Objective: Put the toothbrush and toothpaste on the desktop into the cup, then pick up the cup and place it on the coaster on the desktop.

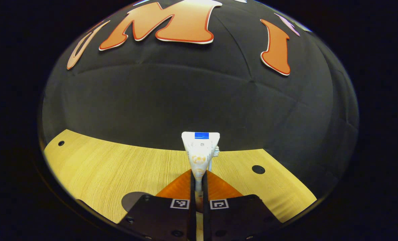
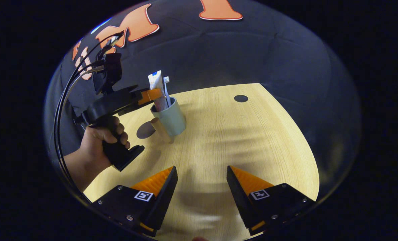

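In the left gripper view, a white toothpaste tube (image 1: 200,149) with a blue stripe stands upright, and my left gripper (image 1: 199,179) is shut on its lower part. A toothbrush head (image 1: 216,152) peeks out just behind the tube. In the right gripper view, the pale green cup (image 2: 171,117) stands on the wooden desktop (image 2: 245,140), holding the toothpaste (image 2: 155,79) and the toothbrush (image 2: 166,82). The left gripper (image 2: 152,94) is held by a hand (image 2: 96,139) above the cup's rim. A dark round coaster (image 2: 144,131) lies just left of the cup. My right gripper (image 2: 202,170) is open, low over the near desktop.
A tan rod-like piece (image 2: 161,131) sits against the cup's left side; what it is I cannot tell. The coaster (image 1: 132,200) also shows beside my left fingers. Dark holes (image 2: 241,98) (image 1: 258,169) mark the desktop. Cables (image 2: 63,97) trail from the left gripper.
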